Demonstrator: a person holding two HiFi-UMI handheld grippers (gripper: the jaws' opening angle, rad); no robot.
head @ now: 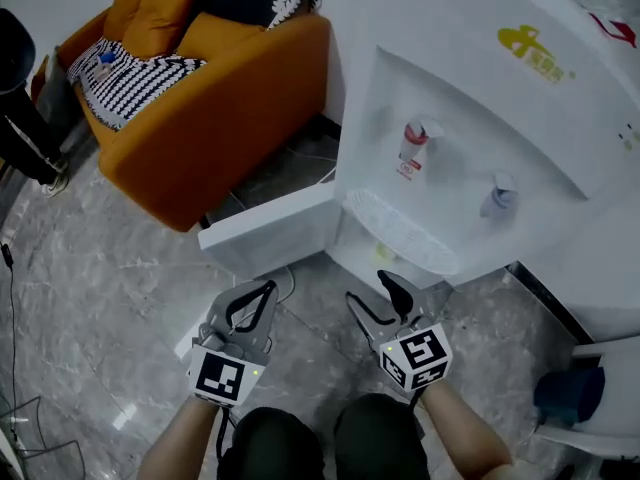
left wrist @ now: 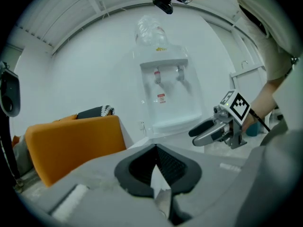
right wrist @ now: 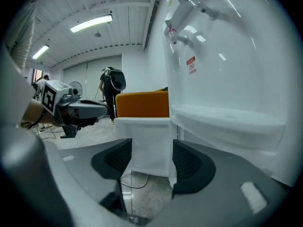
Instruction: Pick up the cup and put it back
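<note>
A: Status on the cup job?

B: Not started, by the look of it. Neither gripper has anything. Left gripper [head: 256, 288]: jaw tips meet, nothing btwn them. Right gripper [head: 368, 288]: jaws apart, empty. Only the white door [head: 270, 228] at the base of the water dispenser [head: 480, 88] and some floor show thru the gap, and the pads press on nothing. Both hang low in front of the dispenser, tips toward it.

A: Where's the cup, then?

B: Can't make one out for sure. Drip tray [head: 420, 253] looks bare, except a small yellowish spot [head: 385, 255] at its front edge, too small to call. Other candidate: a blue container [head: 570, 393] on a white stand at the far right, well apart from both grippers. Could be the cup, could be a bin. No way to tell.

A: So what's left?

B: Everything, I'd judge: reach, grip, lift, set it back where it stood.

A: Which way does it point? Long axis?

B: No sure cup, so no firm answer. If it's the blue one, it seems to stand upright, mouth up, long axis vertical, but that's a guess from a dark corner of the head view.
</note>
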